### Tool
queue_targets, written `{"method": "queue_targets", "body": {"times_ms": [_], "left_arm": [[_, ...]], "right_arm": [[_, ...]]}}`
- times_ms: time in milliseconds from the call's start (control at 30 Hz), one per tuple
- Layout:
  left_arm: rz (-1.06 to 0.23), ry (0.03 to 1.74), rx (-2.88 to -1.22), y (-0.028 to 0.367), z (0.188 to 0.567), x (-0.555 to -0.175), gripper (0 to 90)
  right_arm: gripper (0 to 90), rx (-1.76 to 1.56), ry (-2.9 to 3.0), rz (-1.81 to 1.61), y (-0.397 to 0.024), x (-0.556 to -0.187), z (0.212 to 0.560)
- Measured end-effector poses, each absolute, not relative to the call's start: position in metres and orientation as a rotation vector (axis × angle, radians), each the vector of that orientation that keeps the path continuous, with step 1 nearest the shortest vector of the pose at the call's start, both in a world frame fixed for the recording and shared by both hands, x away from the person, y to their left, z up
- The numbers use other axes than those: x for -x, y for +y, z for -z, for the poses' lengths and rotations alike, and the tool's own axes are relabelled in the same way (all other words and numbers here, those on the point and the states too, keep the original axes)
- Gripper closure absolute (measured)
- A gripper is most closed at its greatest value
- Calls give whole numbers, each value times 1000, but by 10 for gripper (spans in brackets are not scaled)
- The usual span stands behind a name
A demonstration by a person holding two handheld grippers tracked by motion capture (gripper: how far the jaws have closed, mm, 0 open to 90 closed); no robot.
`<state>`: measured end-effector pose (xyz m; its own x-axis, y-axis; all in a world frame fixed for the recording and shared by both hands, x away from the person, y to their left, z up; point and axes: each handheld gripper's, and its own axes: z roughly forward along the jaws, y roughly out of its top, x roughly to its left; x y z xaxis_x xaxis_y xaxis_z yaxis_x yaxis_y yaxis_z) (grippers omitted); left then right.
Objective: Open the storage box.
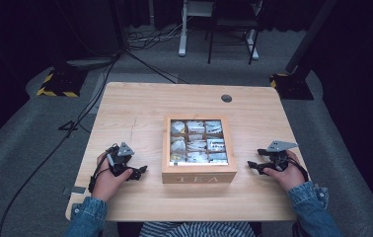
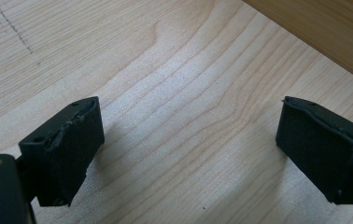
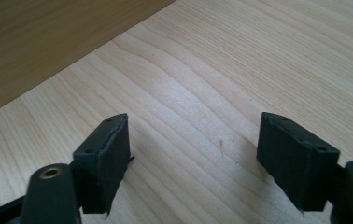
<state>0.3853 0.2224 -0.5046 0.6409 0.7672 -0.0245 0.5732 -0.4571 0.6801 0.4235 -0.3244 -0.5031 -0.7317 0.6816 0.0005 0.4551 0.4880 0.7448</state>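
two open grippers, one closed tea box — getting the approach right

the wooden tea box (image 1: 199,148) sits in the middle of the table (image 1: 140,103), its glass-paned lid down and the word "tea" on the front wall facing the person. through the panes the compartments show pale tea bags (image 1: 197,143); how many in each is too small to tell.

the left gripper (image 1: 140,171) rests low over the bare wood just left of the box, near its front corner, and the right gripper (image 1: 253,166) sits likewise just to the right. both point inward at the box, neither touching it. in the left gripper view the jaws stand wide apart with nothing but wood grain between them, and the box's side wall (image 2: 324,32) crosses the upper right corner. in the right gripper view the jaws are also well apart and empty, the box wall (image 3: 39,42) filling the upper left.

the step in hand looks like the approach to opening the lid. it would likely go best with one gripper steadying the box body from the side while the other comes to the lid's front edge — low, level and slow, so a jaw tip catches under the lip rather than pushing the whole box back. a one-sided shove could slide or swivel the box on the smooth wood.
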Motion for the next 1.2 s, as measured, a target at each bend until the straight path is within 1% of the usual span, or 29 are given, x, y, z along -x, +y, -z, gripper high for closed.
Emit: {"method": "queue_targets", "body": {"times_ms": [33, 233, 433, 633, 800, 1033, 1100, 1200], "left_arm": [[-378, 1037, -2195, 223, 505, -385, 83], [-378, 1039, -2194, 222, 505, -385, 83], [-378, 1038, -2194, 222, 505, -385, 83], [-378, 1038, -2195, 222, 505, -385, 83], [-378, 1038, -2194, 222, 505, -385, 83], [-378, 1037, -2195, 222, 505, -385, 83], [-378, 1038, -2194, 222, 505, -385, 83], [-378, 1039, -2194, 222, 505, -385, 83]], "right_arm": [[293, -963, 2436, -1090, -325, -423, 503], [294, -956, 2416, -1103, -326, -421, 495], [309, -923, 2380, -1146, -321, -410, 475], [314, -893, 2392, -1159, -315, -402, 465], [321, -854, 2425, -1164, -306, -389, 454], [317, -780, 2484, -1160, -293, -376, 442], [297, -767, 2544, -1139, -285, -370, 437], [295, -762, 2569, -1141, -280, -366, 436]]}}
